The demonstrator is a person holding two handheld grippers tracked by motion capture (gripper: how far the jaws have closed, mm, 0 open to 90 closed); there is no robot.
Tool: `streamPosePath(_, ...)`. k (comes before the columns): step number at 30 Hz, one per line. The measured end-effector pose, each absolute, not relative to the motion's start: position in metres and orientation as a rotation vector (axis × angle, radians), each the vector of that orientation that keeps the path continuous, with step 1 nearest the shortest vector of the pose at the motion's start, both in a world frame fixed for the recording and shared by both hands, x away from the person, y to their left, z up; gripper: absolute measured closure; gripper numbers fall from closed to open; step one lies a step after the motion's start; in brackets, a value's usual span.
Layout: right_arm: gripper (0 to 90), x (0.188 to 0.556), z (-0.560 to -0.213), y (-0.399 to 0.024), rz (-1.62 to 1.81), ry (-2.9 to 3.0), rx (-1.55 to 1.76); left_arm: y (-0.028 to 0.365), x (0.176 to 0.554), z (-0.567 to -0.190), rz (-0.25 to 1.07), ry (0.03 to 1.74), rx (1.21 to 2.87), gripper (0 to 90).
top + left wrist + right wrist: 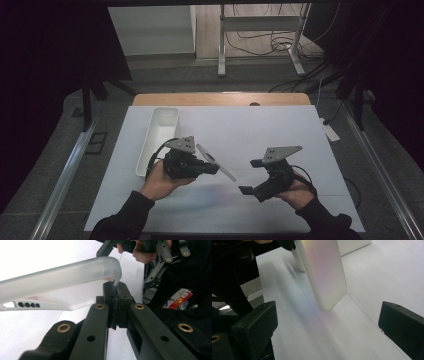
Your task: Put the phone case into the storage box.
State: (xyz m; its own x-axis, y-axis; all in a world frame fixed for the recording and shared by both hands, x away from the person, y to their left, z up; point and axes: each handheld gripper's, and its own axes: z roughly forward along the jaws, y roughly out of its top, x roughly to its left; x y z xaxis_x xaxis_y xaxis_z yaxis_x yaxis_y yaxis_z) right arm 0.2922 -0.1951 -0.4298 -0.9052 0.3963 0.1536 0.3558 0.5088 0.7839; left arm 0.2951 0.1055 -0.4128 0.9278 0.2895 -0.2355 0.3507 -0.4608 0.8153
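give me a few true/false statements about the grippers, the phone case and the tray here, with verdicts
1. The left gripper is clamped on the translucent phone case. True: in the left gripper view its fingers pinch the case's corner.
2. The right gripper is also gripping the case. False: its fingers stand wide apart, with the case's free end between them, untouched.
3. The case lies flat on the table. False: it is held up above the white table, tilted.
4. A white tray sits on the table beyond the left hand. True.
5. The tray holds a second phone case. False: what shows of its inside in the high view looks empty.
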Motion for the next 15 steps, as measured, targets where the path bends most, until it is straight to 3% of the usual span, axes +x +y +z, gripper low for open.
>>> streamPosePath(15,0.0,0.287,-0.434,-0.206,1.270,2.663,0.713,0.107,0.296,-0.416,-0.016,0.527,2.105,88.4)
